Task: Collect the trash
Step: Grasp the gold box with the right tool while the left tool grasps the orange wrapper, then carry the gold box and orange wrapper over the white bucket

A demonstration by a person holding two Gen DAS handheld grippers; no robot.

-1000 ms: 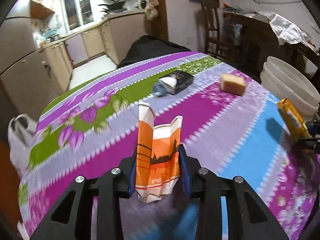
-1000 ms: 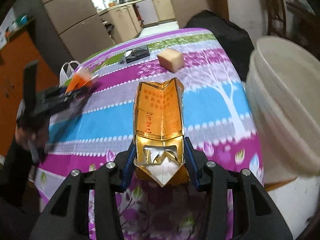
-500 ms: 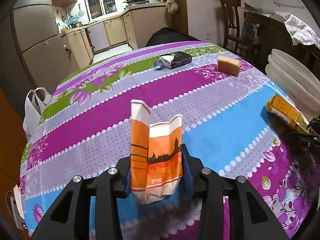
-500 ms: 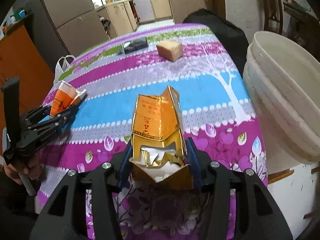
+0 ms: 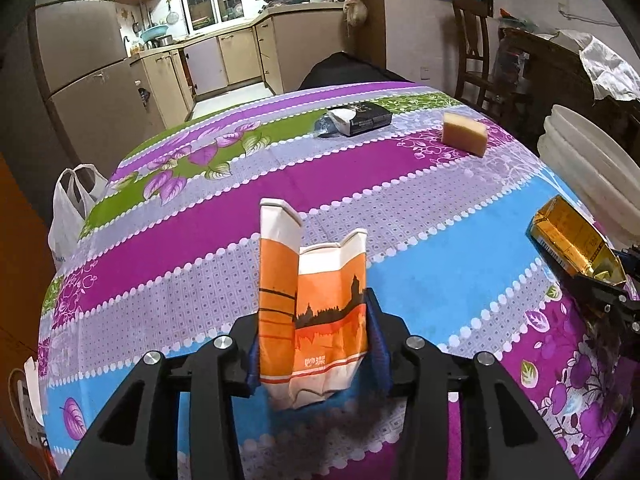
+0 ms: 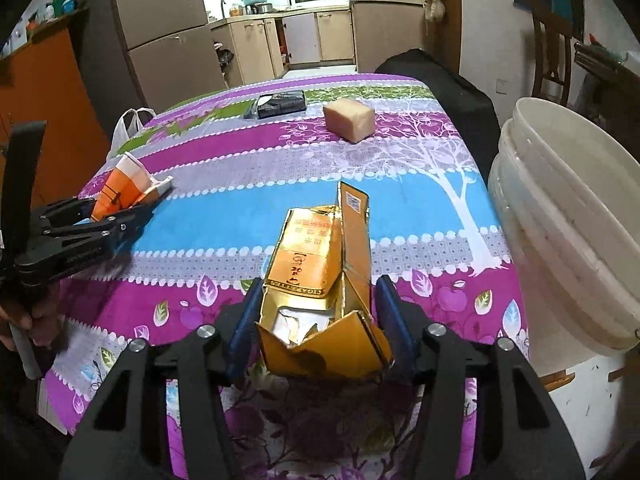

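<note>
lifting higher off the table than a second ago, left gripper jaws clamping orange wrapper, right gripper jaws squeezing gold box, carrying both level toward white bucket.

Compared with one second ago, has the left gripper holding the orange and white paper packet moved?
Yes. In the right wrist view the left gripper with the orange and white paper packet has moved back toward the near table edge, away from the black box.
</note>
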